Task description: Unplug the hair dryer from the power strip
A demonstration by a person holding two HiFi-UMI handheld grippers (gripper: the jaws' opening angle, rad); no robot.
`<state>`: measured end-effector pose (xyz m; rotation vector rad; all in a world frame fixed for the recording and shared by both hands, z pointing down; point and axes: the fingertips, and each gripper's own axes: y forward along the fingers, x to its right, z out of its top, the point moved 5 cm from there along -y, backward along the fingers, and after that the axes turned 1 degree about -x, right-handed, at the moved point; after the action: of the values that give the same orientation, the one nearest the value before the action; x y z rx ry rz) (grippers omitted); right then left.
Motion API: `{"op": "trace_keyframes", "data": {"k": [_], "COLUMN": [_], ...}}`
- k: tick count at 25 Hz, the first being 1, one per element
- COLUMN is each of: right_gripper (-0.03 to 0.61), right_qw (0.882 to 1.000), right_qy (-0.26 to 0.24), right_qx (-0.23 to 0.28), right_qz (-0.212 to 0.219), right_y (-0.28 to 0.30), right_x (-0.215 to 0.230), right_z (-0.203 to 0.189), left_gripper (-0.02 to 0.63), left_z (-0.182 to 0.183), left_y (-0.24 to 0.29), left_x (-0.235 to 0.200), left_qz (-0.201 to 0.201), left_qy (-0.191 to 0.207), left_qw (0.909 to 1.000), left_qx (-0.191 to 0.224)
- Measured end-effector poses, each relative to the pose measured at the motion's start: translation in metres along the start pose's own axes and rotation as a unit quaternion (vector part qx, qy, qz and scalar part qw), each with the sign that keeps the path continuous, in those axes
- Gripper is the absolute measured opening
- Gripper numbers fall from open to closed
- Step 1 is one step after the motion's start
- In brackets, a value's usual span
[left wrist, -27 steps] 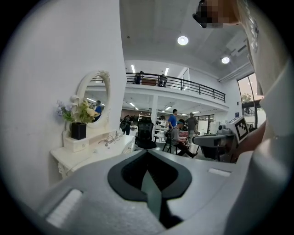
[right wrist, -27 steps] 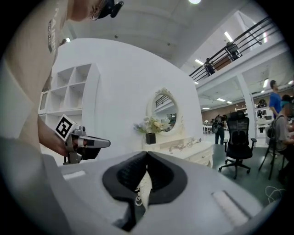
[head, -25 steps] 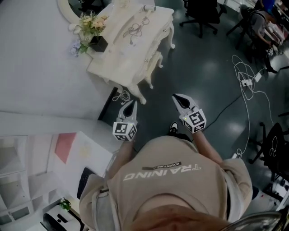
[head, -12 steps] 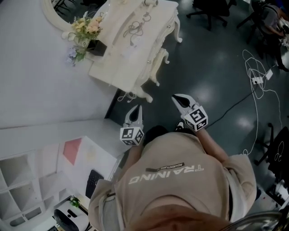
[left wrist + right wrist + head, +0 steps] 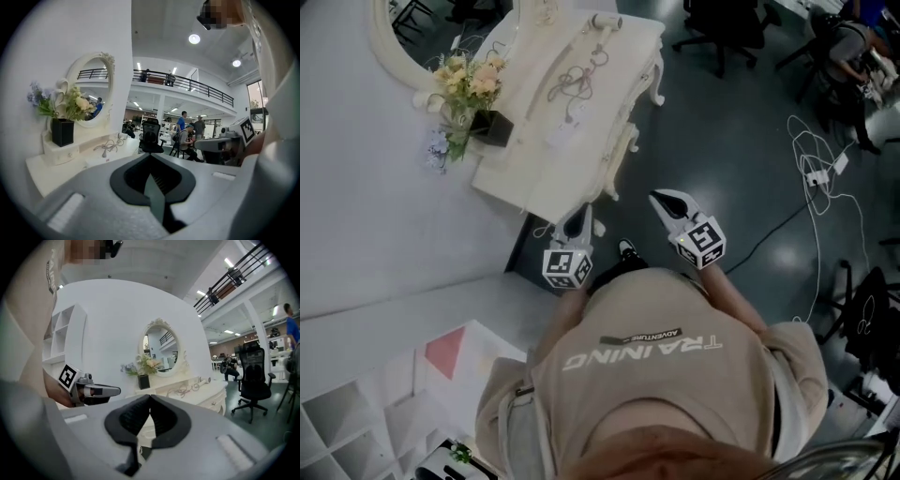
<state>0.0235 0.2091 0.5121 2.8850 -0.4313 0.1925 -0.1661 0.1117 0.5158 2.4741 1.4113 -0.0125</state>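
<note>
**A:** Where's the hair dryer [image 5: 605,20]?

**B:** At the far end of the cream vanity tabletop [image 5: 534,155]. Its cord [image 5: 572,80] is looped across the middle, well apart from both grippers. I can't pick out the power strip from here.

**A:** And the jaws?

**B:** The left gripper [image 5: 577,220] and right gripper [image 5: 664,200] are both pressed together and hold nothing.

**A:** So what's the step?

**B:** I'd say step closer and trace the cord to its plug. Then steady the strip with one gripper and pull the plug body straight out, never the cord.

**A:** And around it?

**B:** An oval mirror [image 5: 161,351] and flowers [image 5: 469,80] in a black pot [image 5: 494,127]. Beyond that, a dark floor [image 5: 722,141], an office chair [image 5: 727,23] and loose white cables [image 5: 825,202] off to the right.
</note>
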Motion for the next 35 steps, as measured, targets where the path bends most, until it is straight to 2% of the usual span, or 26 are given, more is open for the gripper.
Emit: {"op": "trace_keyframes", "data": {"k": [4, 7, 13, 16, 18, 21, 27, 35], "right_gripper": [0.005, 0.005, 0.005, 0.005, 0.005, 0.005, 0.005, 0.005], "right_qw": [0.999, 0.998, 0.999, 0.999, 0.999, 0.998, 0.997, 0.984], "right_qy": [-0.028, -0.056, -0.007, 0.008, 0.0, -0.018, -0.002, -0.016], "right_qx": [-0.018, -0.027, -0.012, -0.023, -0.036, -0.052, -0.055, -0.054], "right_qz": [-0.008, -0.011, -0.046, -0.047, -0.04, -0.019, 0.051, 0.17], "right_y": [0.038, 0.067, 0.107, 0.123, 0.132, 0.148, 0.203, 0.272], "right_x": [0.008, 0.008, 0.024, 0.043, 0.051, 0.063, 0.101, 0.165], "right_z": [0.013, 0.016, 0.022, 0.025, 0.025, 0.022, 0.025, 0.054], "left_gripper": [0.006, 0.006, 0.006, 0.006, 0.006, 0.006, 0.006, 0.006], "left_z": [0.014, 0.01, 0.0, -0.006, -0.011, -0.016, -0.013, 0.04], "left_y": [0.037, 0.058, 0.077, 0.09, 0.094, 0.098, 0.128, 0.203], "left_x": [-0.038, -0.058, -0.094, -0.108, -0.112, -0.118, -0.143, -0.167], "left_qz": [-0.026, -0.053, -0.059, -0.054, -0.046, -0.026, 0.033, 0.116], "left_qy": [-0.001, -0.007, -0.039, -0.054, -0.067, -0.076, -0.091, -0.069], "left_qw": [0.9996, 0.9986, 0.9975, 0.997, 0.9965, 0.9965, 0.9948, 0.9905], "left_qx": [0.007, -0.001, -0.004, -0.01, -0.016, -0.021, -0.032, -0.027]}}
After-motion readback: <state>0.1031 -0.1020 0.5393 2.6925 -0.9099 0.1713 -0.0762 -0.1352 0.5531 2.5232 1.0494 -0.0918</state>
